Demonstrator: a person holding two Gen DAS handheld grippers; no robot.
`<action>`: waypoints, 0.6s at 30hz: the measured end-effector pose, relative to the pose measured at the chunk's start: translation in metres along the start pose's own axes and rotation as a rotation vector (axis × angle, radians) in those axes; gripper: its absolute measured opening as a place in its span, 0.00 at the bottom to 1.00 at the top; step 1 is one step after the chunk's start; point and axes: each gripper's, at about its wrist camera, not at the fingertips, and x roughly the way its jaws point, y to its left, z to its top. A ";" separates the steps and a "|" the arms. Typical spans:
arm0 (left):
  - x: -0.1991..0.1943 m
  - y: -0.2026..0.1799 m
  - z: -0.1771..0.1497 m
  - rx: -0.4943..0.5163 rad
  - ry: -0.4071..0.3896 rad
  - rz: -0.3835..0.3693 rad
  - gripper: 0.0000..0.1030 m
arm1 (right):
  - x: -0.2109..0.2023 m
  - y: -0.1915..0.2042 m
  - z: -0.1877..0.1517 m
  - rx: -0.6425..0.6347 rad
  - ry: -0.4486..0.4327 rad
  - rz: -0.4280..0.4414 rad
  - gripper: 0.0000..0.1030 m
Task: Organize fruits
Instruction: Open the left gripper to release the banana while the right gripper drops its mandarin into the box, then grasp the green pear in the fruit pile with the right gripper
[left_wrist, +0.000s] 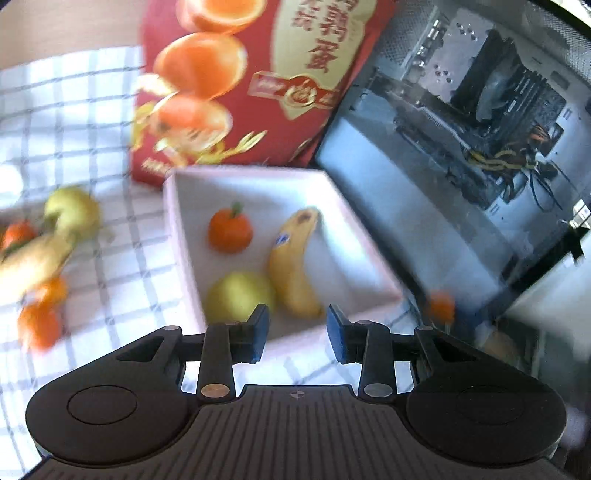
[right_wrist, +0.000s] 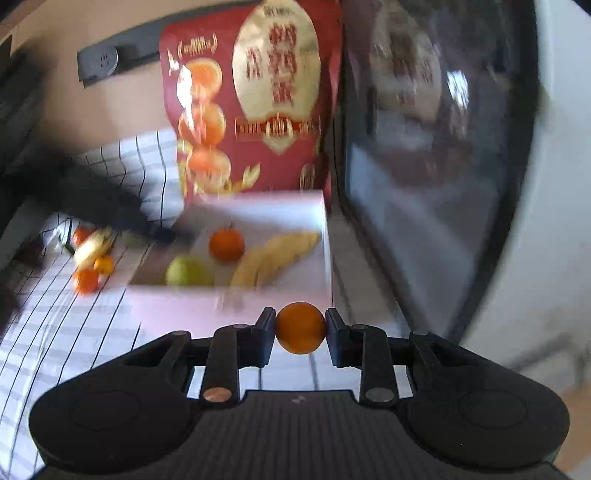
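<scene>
Left wrist view, items listed from largest down. Checked cloth (left_wrist: 74, 122) covers my desk, spreading ahead and to the left of my left claw (left_wrist: 297, 325). Computer case (left_wrist: 480, 122) with a glass side stands ahead to the right of that claw. Red carton (left_wrist: 236, 85) printed with oranges stands upright straight ahead, just behind the tray. White tray (left_wrist: 177, 236) sits directly ahead of the left claw; its near edge lies under the fingertips. Inside it: one banana (left_wrist: 291, 266) with a sticker, ahead and slightly right of centre; one green pear (left_wrist: 236, 295) nearest the left finger; one orange tangerine (left_wrist: 229, 230) with a green stem, farther in. Loose fruit pile (left_wrist: 40, 258) lies on the cloth well to the left of the claw: a second banana, a green fruit and several tangerines, all blurred. I see my left claw partly open with nothing between its blue pads (left_wrist: 258, 332).

Right wrist view. Same tray (right_wrist: 321, 236) lies ahead of my right claw (right_wrist: 300, 328), with the red carton (right_wrist: 255, 99) behind it and the case to the right. My right claw is clamped on one small orange (right_wrist: 300, 328), both pads pressing its sides; the fruit is held just short of the tray's near wall. A blurred dark shape (right_wrist: 92, 195), which I cannot identify for certain, crosses ahead to the left.
</scene>
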 end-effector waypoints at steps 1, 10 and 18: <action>-0.006 0.005 -0.009 -0.005 -0.003 0.013 0.37 | 0.005 0.000 0.009 -0.014 -0.022 0.002 0.28; -0.060 0.086 -0.054 -0.224 -0.053 0.217 0.37 | 0.050 0.013 0.052 -0.018 -0.065 0.070 0.42; -0.080 0.152 -0.057 -0.529 -0.117 0.315 0.37 | 0.040 0.077 0.021 -0.133 -0.005 0.202 0.44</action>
